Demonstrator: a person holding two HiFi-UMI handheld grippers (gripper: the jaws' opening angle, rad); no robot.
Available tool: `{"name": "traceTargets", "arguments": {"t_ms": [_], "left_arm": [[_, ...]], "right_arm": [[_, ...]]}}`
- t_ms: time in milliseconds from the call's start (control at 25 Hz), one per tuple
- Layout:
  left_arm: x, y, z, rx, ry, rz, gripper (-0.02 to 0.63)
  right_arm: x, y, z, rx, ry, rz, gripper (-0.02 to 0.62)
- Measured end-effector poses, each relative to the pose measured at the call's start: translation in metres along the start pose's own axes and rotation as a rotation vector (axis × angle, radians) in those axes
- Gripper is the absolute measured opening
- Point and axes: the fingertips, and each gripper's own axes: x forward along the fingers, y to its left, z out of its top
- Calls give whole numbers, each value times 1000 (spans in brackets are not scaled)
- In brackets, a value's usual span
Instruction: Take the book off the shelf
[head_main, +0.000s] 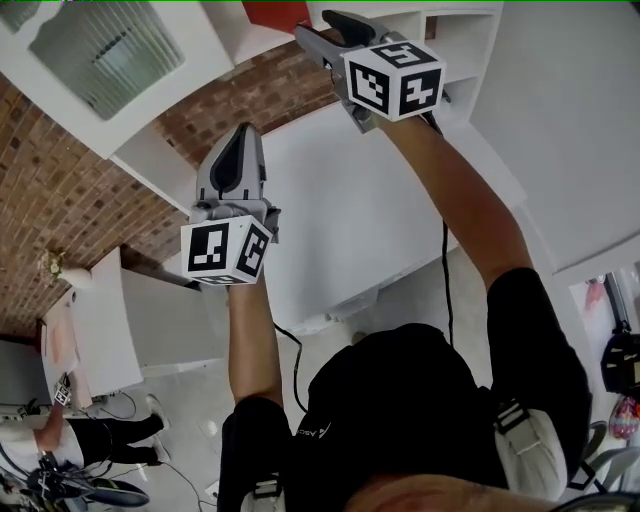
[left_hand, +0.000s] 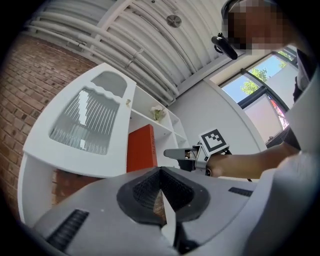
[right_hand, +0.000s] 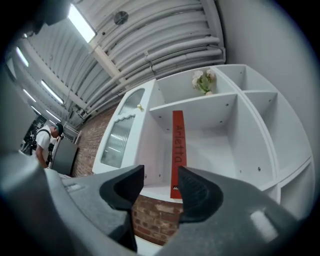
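A red book (right_hand: 177, 150) stands upright, spine out, alone in the middle compartment of a white wall shelf (right_hand: 235, 135). My right gripper (right_hand: 161, 187) is open just below and in front of that compartment, and nothing is between its jaws. In the head view the right gripper (head_main: 312, 35) is raised toward the red book (head_main: 275, 12) at the top edge. The left gripper (head_main: 243, 138) is held lower and to the left. In the left gripper view the left gripper (left_hand: 161, 192) is shut and empty, and the book (left_hand: 140, 150) and the right gripper (left_hand: 169, 154) show beyond it.
A small bunch of pale flowers (right_hand: 202, 80) sits in the compartment above the book. Left of the shelf hangs a cabinet with a ribbed glass door (right_hand: 117, 142), on a brick wall (right_hand: 155, 220). A person (right_hand: 45, 140) stands far off at the left.
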Motion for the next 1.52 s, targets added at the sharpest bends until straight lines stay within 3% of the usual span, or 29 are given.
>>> {"name": "traceTargets", "arguments": {"t_ms": [440, 720, 800, 880, 1040, 1520], "left_arm": [[41, 32, -18, -18, -32, -12, -3], [48, 44, -18, -41, -28, 6, -3], [46, 47, -20, -46, -25, 13, -3], [46, 50, -21, -50, -23, 21, -3], [51, 49, -22, -53, -17, 26, -3], [62, 18, -6, -73, -50, -5, -3]], "right_arm": [[94, -37, -10, -24, 127, -20, 300], [134, -44, -15, -56, 236, -31, 301], [138, -45, -19, -68, 247, -39, 264], [140, -48, -21, -69, 240, -42, 192], [133, -55, -18, -28, 200, -39, 170], [46, -55, 25, -53, 17, -28, 158]]}}
